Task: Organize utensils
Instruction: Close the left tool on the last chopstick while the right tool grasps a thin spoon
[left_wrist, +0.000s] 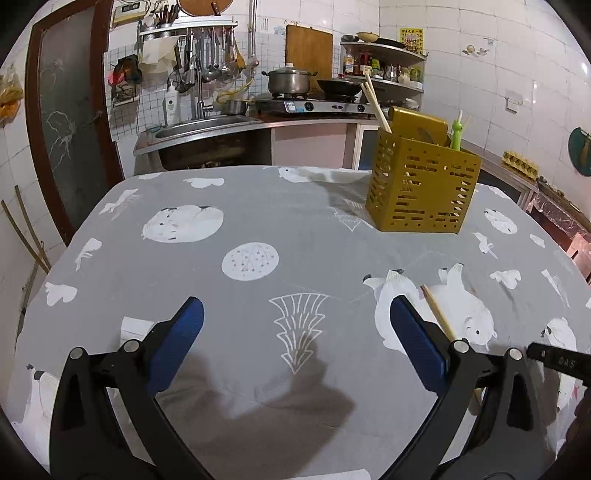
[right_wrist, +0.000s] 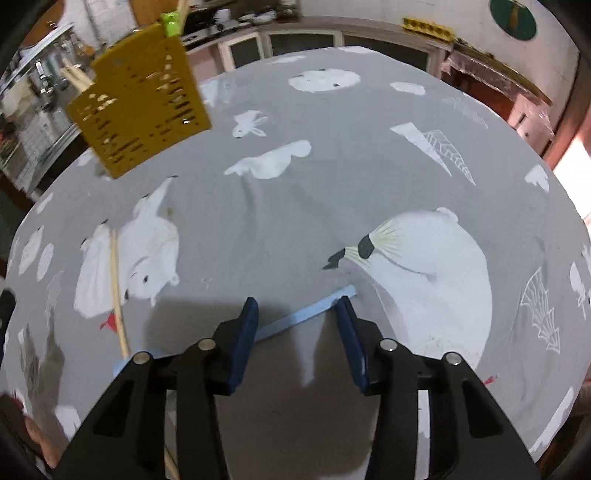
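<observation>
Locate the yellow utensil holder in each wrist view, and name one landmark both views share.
Left wrist: the yellow utensil holder stands upper right, on the far side of the table.
Right wrist: it sits upper left, tilted by the lens.
Shared landmark: the loose wooden chopstick lying on the tablecloth's white bear print.

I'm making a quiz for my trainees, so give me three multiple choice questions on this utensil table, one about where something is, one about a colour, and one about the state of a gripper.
1. Where does the light blue stick lie?
A. inside the holder
B. on the tablecloth between the right gripper's fingers
C. on the stove

2. What colour is the slotted utensil holder?
A. mustard yellow
B. red
C. white

3. How does the left gripper stand?
A. shut on a chopstick
B. shut on nothing
C. open, holding nothing

Answers: 1 B, the right wrist view shows it flat on the grey tablecloth, crossing the gap of the right gripper. 2 A, both views show it yellow. 3 C, its blue pads sit wide apart over bare cloth, and the wooden chopstick lies outside them.
</observation>
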